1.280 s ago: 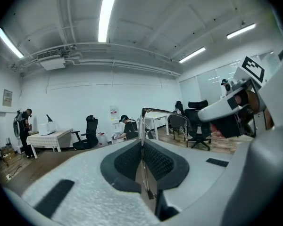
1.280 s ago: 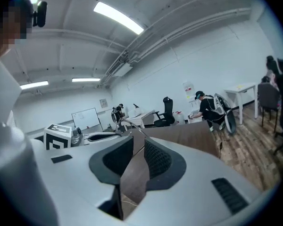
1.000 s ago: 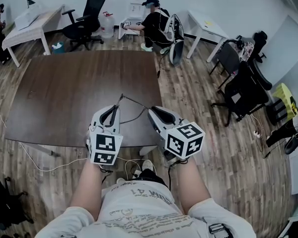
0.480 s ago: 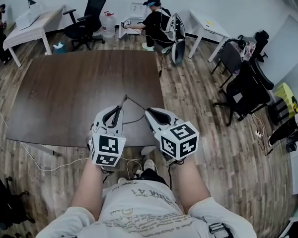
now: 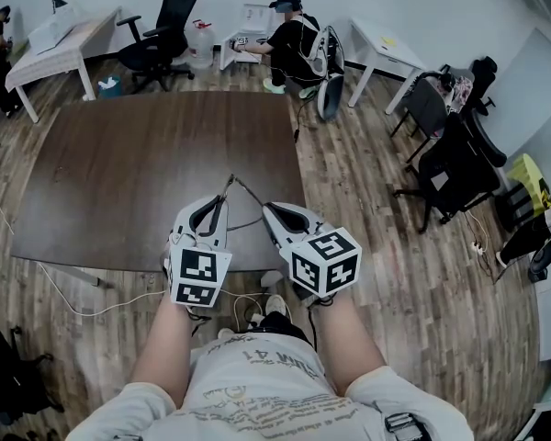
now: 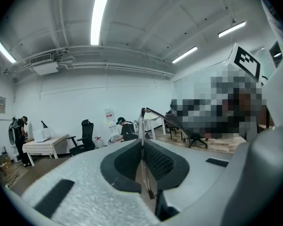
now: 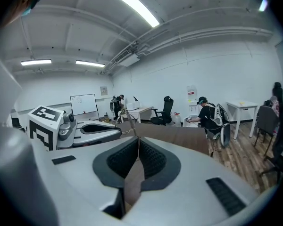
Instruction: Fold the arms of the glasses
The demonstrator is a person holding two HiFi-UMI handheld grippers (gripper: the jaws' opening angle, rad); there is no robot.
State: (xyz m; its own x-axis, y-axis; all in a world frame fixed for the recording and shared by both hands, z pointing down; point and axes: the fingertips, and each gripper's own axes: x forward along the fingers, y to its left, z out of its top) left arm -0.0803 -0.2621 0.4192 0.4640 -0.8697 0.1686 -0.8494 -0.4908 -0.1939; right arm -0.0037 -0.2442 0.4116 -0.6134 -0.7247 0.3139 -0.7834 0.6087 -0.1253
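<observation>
Metal glasses [image 6: 141,124] clamped in left tongs [image 5: 224,197]; right tongs [image 5: 266,209] at 3 o'clock closed, apparently pinching arm [image 5: 248,191] tip. Mid-fold; next: swing arm inward to frame, gently.

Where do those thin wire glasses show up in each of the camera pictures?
Head view: glasses near centre, slightly left.
Left gripper view: glasses at centre, clamped between its jaws.
Right gripper view: glasses near centre, just above its jaws.
Shared landmark: the seated person in black.

Dark counter [image 5: 138,173]. Beyond its far edge: black office chair [image 5: 165,26], water jug [image 5: 198,46], crouching person [image 5: 289,39]. White desk [image 5: 60,53] off far-left corner.
</observation>
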